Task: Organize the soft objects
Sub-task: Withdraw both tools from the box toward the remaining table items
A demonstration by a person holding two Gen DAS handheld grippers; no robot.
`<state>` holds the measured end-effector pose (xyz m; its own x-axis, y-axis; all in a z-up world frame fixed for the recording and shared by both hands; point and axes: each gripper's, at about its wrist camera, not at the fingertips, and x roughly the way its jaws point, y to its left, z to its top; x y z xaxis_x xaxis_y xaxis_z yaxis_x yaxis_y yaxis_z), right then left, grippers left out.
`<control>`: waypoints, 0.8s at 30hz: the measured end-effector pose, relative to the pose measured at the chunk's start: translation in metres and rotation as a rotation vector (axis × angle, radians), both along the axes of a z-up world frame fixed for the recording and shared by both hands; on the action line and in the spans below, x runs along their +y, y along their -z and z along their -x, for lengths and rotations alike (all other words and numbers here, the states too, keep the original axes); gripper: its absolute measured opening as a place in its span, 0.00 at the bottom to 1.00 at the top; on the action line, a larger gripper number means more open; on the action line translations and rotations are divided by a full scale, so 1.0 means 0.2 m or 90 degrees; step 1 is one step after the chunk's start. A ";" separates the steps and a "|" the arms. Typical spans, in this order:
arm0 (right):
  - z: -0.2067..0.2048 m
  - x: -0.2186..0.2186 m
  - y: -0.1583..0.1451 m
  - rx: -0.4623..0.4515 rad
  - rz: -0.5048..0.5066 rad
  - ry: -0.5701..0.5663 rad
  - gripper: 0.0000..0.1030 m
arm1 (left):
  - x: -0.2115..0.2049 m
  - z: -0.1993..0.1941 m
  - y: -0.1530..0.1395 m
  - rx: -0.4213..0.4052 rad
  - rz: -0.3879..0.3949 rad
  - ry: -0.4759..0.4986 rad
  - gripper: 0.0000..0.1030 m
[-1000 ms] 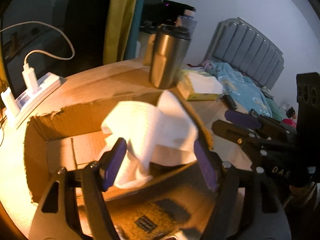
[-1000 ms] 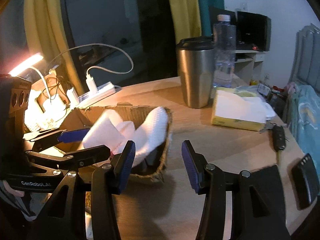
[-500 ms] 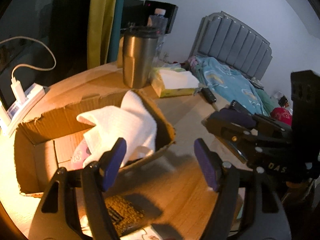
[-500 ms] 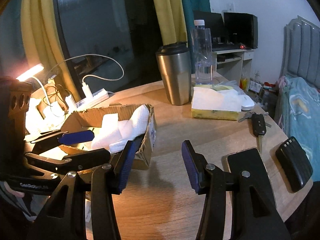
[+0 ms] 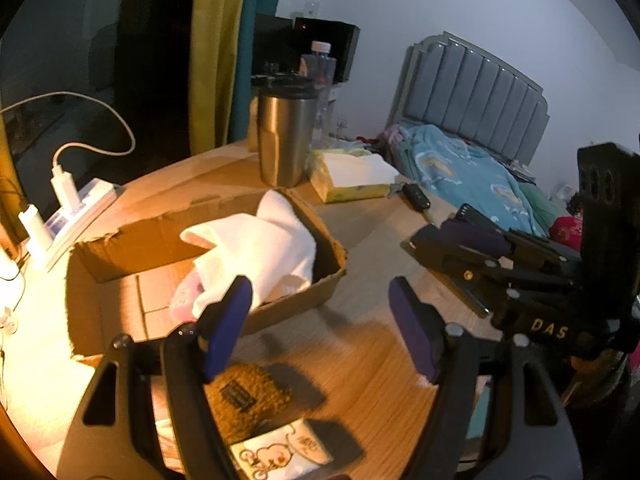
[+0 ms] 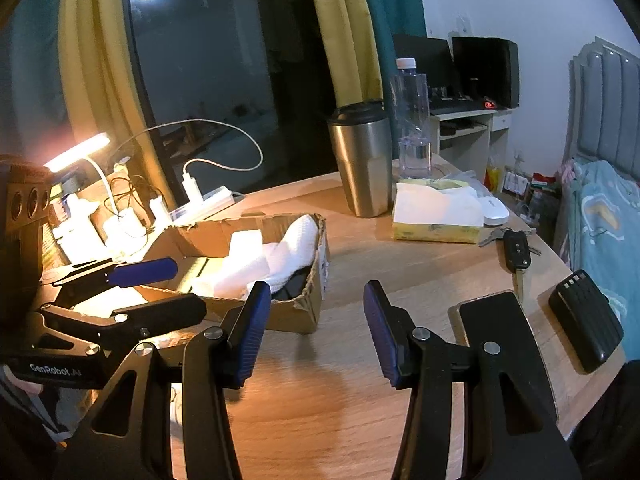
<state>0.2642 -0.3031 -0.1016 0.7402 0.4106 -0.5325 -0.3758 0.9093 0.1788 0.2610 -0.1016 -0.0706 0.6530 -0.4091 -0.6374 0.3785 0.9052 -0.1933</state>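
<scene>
Both grippers have pulled back from the cardboard box (image 5: 120,264) vs 1 s ago: then the left gripper (image 5: 320,328) had its pads either side of the white towel (image 5: 260,248) over the box; now it hangs above the table (image 5: 360,344) w/ jaws spread wide, nothing between them. Right gripper (image 6: 312,332) likewise backed off, jaws apart, empty, over bare table just beside the box's near corner.

Done so far, as I judge it: white towel is in the box, bunched, one end draped up on the far-right rim. A pink soft item (image 5: 186,296) sits under it on the box floor. Right view shows something dark (image 6: 294,286) below the towel too, can't tell what.

Left to do, prob.: a brown fuzzy item w/ a dark label (image 5: 248,396) lies on the table outside the box, low between the left gripper's fingers, near a small cartoon-print pack (image 5: 280,454). Looks like the next soft thing to go in. Tissue pack (image 6: 436,216) by the steel tumbler (image 6: 362,160) may or may not count. Car key (image 6: 516,248) and black power bank (image 6: 586,320) are hard goods, likely stay put.
</scene>
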 end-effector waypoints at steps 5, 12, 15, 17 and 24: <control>0.05 0.05 -0.01 -0.006 0.006 -0.009 0.50 | 0.07 0.06 -0.02 -0.015 0.000 -0.021 0.70; 0.12 0.15 -0.02 -0.010 0.022 -0.027 0.50 | 0.21 0.16 -0.03 -0.026 0.012 -0.050 0.70; 0.14 0.21 -0.02 -0.011 0.032 -0.036 0.50 | 0.26 0.19 -0.03 -0.028 0.018 -0.060 0.70; 0.16 0.24 -0.02 -0.010 0.038 -0.039 0.50 | 0.30 0.21 -0.02 -0.030 0.022 -0.068 0.70; 0.21 0.35 0.02 -0.003 0.059 -0.049 0.50 | 0.43 0.30 0.02 -0.030 0.039 -0.089 0.70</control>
<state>0.2214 -0.2337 -0.1057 0.7106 0.4158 -0.5676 -0.4460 0.8901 0.0937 0.2016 -0.0149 -0.0748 0.7345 -0.3501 -0.5814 0.2601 0.9365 -0.2353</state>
